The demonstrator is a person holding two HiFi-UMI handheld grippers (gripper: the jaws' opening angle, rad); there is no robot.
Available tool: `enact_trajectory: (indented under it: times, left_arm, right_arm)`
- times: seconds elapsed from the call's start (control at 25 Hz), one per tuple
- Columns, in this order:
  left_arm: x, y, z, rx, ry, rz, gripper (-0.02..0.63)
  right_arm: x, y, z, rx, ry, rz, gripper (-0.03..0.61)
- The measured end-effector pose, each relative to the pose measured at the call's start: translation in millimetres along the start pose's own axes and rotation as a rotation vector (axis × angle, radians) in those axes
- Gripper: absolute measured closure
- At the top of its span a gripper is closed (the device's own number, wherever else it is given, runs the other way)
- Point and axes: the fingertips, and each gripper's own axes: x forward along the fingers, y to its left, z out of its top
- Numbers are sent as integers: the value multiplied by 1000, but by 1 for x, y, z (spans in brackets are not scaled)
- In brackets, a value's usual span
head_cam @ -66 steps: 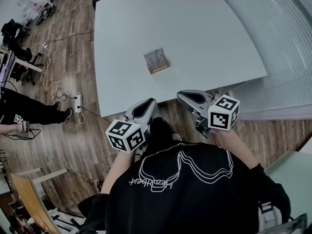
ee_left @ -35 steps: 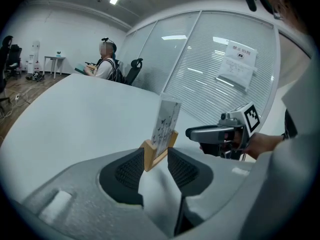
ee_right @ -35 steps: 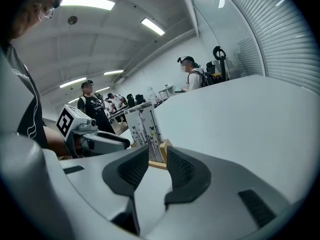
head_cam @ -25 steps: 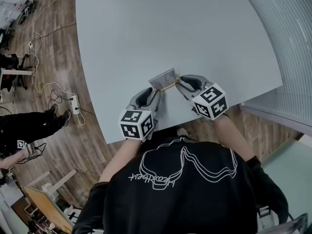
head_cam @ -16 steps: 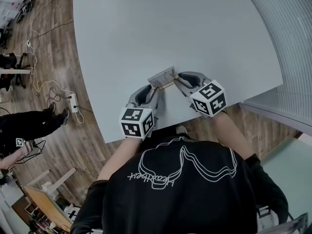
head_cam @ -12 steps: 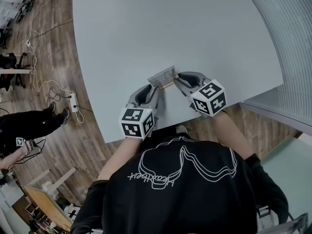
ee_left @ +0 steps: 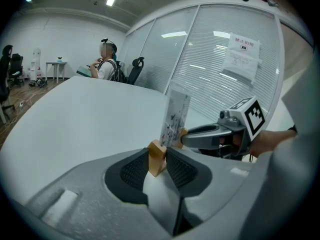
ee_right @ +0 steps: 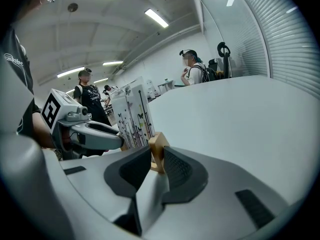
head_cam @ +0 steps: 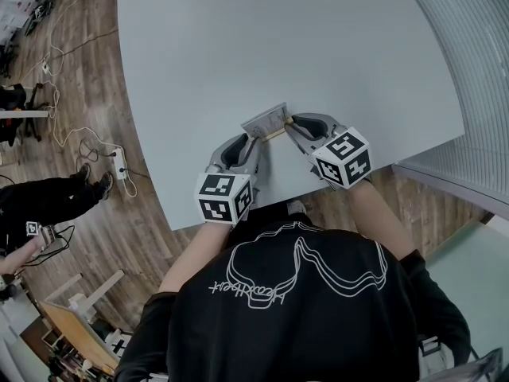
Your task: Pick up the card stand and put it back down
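The card stand (head_cam: pixel 265 122), a wooden strip holding an upright printed card, stands near the white table's (head_cam: pixel 278 38) front edge. My left gripper (head_cam: pixel 253 140) has its jaws around the strip's left end, and the wood (ee_left: pixel 156 156) shows pinched between the dark pads as they close. My right gripper (head_cam: pixel 293 122) is on the other end; the wood (ee_right: pixel 159 151) sits between its pads, which are also closing. The card (ee_left: pixel 175 116) rises between the two grippers. The opposite gripper (ee_left: pixel 215 134) shows just beyond the card.
The table's front edge runs just under both grippers. Wooden floor with cables and a power strip (head_cam: pixel 121 165) lies to the left, where a person (head_cam: pixel 48 201) stands. A glass wall with blinds (head_cam: pixel 477 70) runs along the right. Another person (ee_left: pixel 106 66) sits at the table's far end.
Both grippers came from beside my body up to the stand's two ends. Over the last second their jaws narrowed onto the wooden strip; the stand has hardly moved.
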Motion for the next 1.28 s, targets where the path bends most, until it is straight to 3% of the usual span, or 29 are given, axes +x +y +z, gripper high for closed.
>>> enact_trajectory:
  times: [0.52,1.28]
  left_arm:
    - [-7,1,13,27,-10,-9,500]
    - [-74,-60,30,65,-85,6,506]
  right_arm:
    - [-3,4,9,21,-19,-32,502]
    - [-86,59,21,4,-103,-27,503]
